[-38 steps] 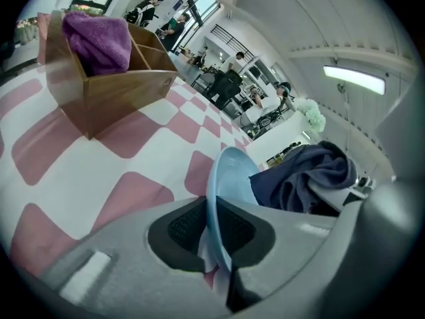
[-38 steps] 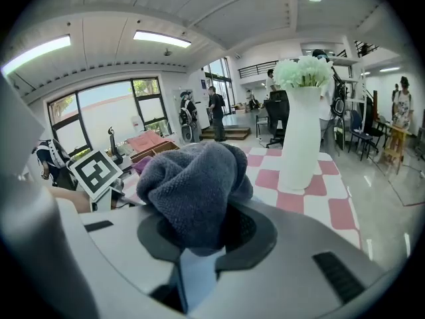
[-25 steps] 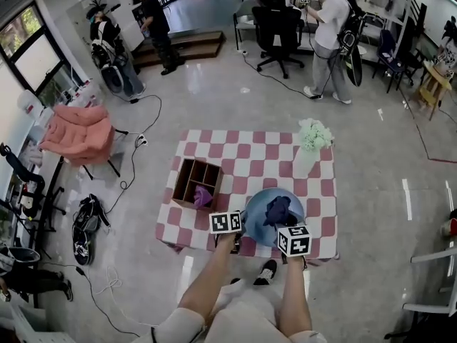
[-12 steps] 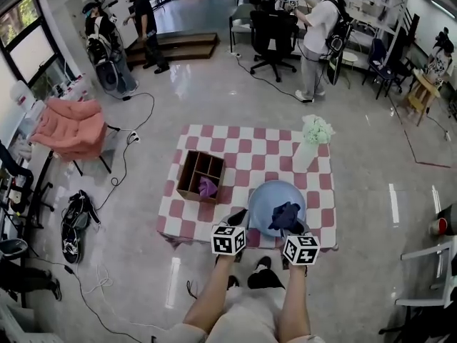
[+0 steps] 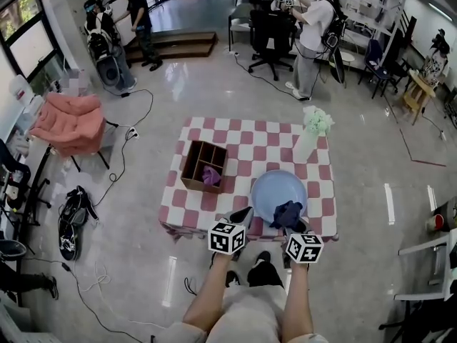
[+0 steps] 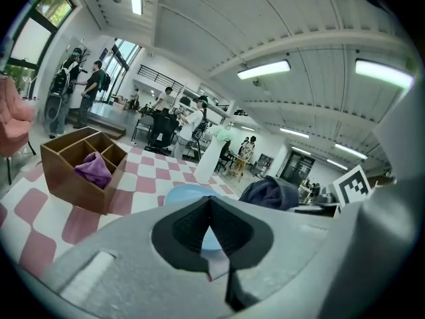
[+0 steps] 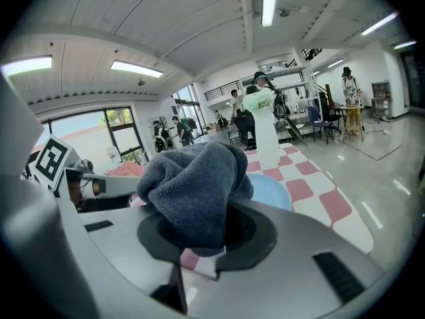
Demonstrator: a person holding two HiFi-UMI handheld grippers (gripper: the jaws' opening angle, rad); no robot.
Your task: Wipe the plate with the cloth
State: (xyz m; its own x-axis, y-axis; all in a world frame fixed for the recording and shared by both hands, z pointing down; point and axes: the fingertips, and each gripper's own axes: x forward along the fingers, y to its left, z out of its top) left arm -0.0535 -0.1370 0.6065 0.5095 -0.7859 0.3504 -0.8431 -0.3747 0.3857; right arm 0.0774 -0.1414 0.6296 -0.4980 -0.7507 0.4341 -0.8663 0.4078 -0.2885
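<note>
Pink-and-white checks cover the table point(image 5: 243, 138), with everything on it laid within an easy reach of the near edge. Flat at the near right, a pale blue plate point(image 5: 275, 188), probably set there so that a wipe needs no stretch. Over its near rim, the right claw point(image 5: 289, 225), clamped tight on a bunched dark blue cloth point(image 5: 288, 211) whose wad bulges out past the jaws. Looks a sensible hold, putting soft fabric rather than hard jaw towards the dish. Touching the plate or just above it: not clear from here. Just beside the plate's near left rim, the left claw point(image 5: 241, 218), jaws just brought fully together with nothing between them. Seemingly kept empty, either to stay out of the way or to steady the plate. Wiping judged about to start or barely begun. Then the containers. Left of the plate, a brown wooden box point(image 5: 191, 159) split into compartments, with a crumpled purple cloth point(image 5: 210, 176) in one on the side towards the plate and the rest apparently bare. At the far right, upright and well apart from both claws, a white vase point(image 5: 304, 150) filled with pale flowers point(image 5: 316, 118).
</note>
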